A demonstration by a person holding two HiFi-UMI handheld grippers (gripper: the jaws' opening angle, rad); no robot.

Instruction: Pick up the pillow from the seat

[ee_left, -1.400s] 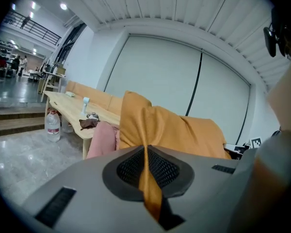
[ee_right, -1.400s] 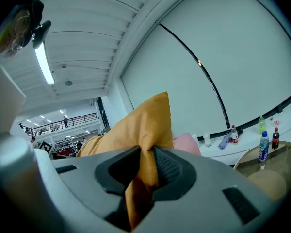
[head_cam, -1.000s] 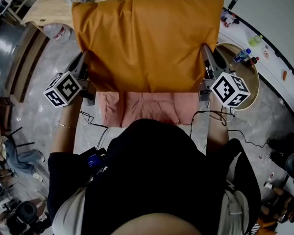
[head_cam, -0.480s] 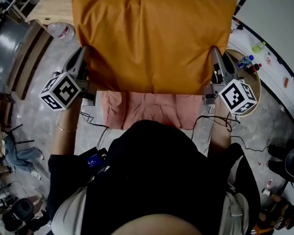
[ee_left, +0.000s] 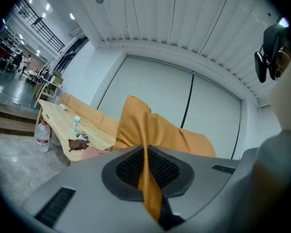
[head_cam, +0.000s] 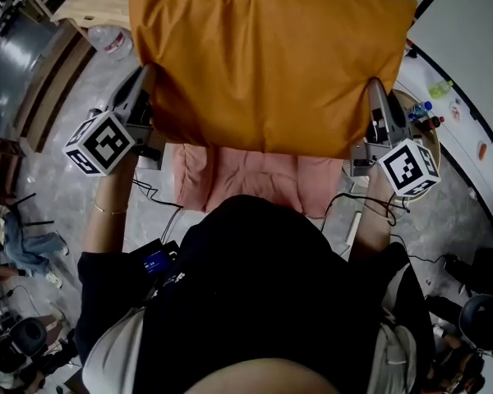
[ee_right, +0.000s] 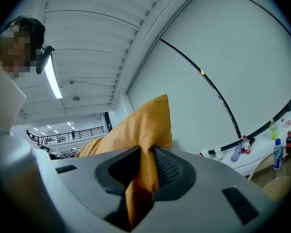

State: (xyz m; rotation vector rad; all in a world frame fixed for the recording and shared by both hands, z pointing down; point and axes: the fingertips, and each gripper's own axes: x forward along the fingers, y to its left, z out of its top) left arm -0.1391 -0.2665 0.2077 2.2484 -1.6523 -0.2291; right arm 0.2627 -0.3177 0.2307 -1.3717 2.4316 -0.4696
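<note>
The pillow point(head_cam: 267, 56) rises higher above the pink cushion point(head_cam: 255, 175) than a second ago. The left gripper point(head_cam: 146, 79) and right gripper point(head_cam: 376, 89) have their fingers clamped on opposite edges, holding it level.

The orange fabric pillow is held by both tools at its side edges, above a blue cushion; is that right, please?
Not quite: the head view shows the soft cushion below the orange fabric pillow is pink, not blue. The left tool and right tool do grip its side edges.
</note>
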